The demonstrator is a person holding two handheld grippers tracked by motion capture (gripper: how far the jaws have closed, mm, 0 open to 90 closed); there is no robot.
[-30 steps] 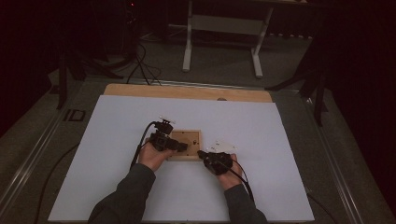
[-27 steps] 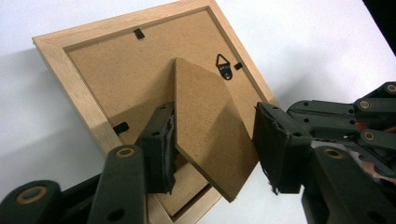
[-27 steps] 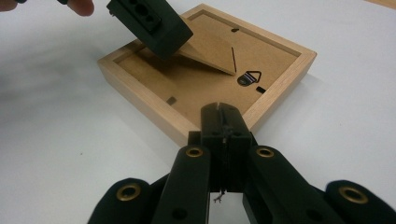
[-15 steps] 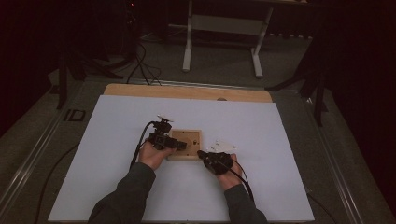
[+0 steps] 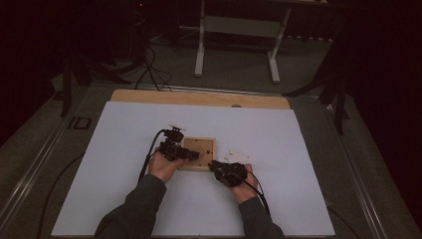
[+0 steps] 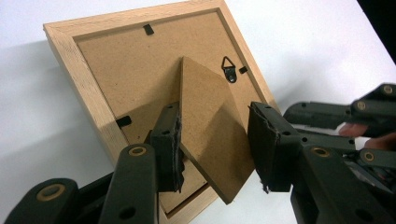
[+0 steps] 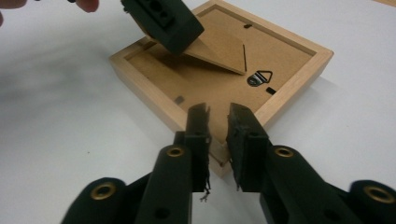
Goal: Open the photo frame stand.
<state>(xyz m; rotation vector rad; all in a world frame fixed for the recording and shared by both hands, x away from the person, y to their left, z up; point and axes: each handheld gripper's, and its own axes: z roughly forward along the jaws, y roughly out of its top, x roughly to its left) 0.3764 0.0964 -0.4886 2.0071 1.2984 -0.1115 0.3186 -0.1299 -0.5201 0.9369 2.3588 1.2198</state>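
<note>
The one picture frame (image 5: pixel 200 148) lay face down on the white sheet (image 5: pixel 298 149) over the table (image 5: pixel 199 98), back side up, right btw your two hands.

Key relation: the frame's stand flap (image 6: pixel 210 140) stood raised off the backing, hinged along its upper edge w/ its free tip pointing back toward you. It sat inside the gap of your L gripper (image 6: pixel 215 114). Those fingers (image 6: pixel 169 144) were apart and had just been closing. The flap was btw them, one pad just beside its edge, the other pad clear of it, so it wasn't clamped yet. The flap's long axis ran approx along the line of the fingers, so my read was that a squeeze would catch it across its width.

Your R gripper (image 7: pixel 218 114) hovered over the frame's near corner. Its fingers had a narrow gap, had just been opening, and had nothing btw them. In the high view the L gripper (image 5: pixel 186 153) was over the frame's left part and the R gripper (image 5: pixel 219 169) at its near right corner. The L was the one nearer the flap.

Count:
- 1 frame
- 1 stand flap
- 1 metal hanger loop (image 6: pixel 229 70)
- 3 small black tabs (image 6: pixel 148 29) that I could make out on the backing; any more would've been hidden under the flap or fingers
- 2 grippers
</note>
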